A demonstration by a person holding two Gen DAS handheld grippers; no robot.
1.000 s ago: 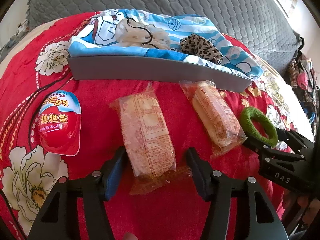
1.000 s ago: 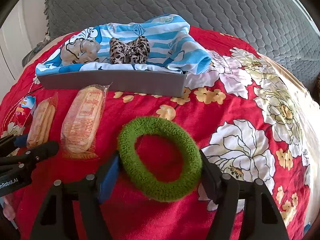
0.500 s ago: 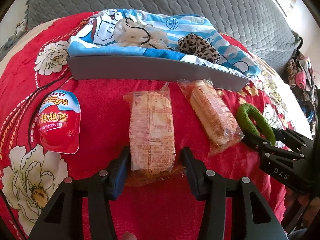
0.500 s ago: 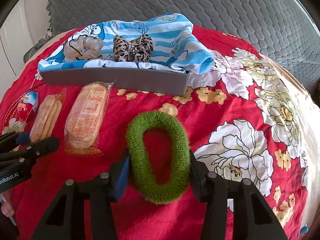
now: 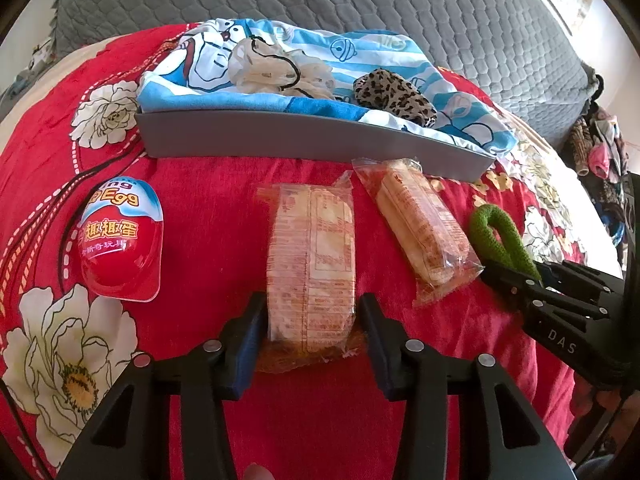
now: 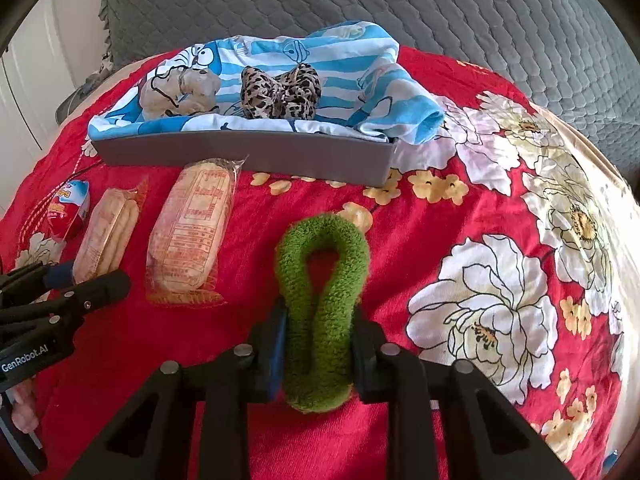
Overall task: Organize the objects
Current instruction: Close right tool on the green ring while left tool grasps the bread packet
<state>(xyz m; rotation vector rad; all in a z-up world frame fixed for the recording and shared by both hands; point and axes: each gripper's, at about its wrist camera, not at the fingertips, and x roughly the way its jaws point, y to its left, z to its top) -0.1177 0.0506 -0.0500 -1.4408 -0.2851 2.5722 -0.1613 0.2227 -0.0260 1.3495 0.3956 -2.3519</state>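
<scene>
My left gripper [image 5: 312,320] is shut on the near end of a clear-wrapped cracker pack [image 5: 312,256] lying on the red floral bedspread. A second cracker pack [image 5: 420,228] lies to its right. A red and blue toy egg [image 5: 120,244] lies to the left. My right gripper [image 6: 318,344] is shut on a green fuzzy hair scrunchie [image 6: 324,280], squeezed into a narrow loop. The grey tray [image 6: 240,152] stands beyond, lined with a blue cartoon cloth [image 6: 360,76] and holding a leopard scrunchie [image 6: 280,92] and a beige scrunchie [image 6: 176,92].
A grey quilted cushion [image 6: 360,8] rises behind the tray. A heap of clothes [image 5: 596,148] lies at the far right in the left wrist view. The right gripper's body [image 5: 560,312] sits close to the second cracker pack.
Both grippers have closed. The left one turned the cracker pack straight and closed on it. The right one squeezed the green scrunchie from a wide ring into a narrow loop.
</scene>
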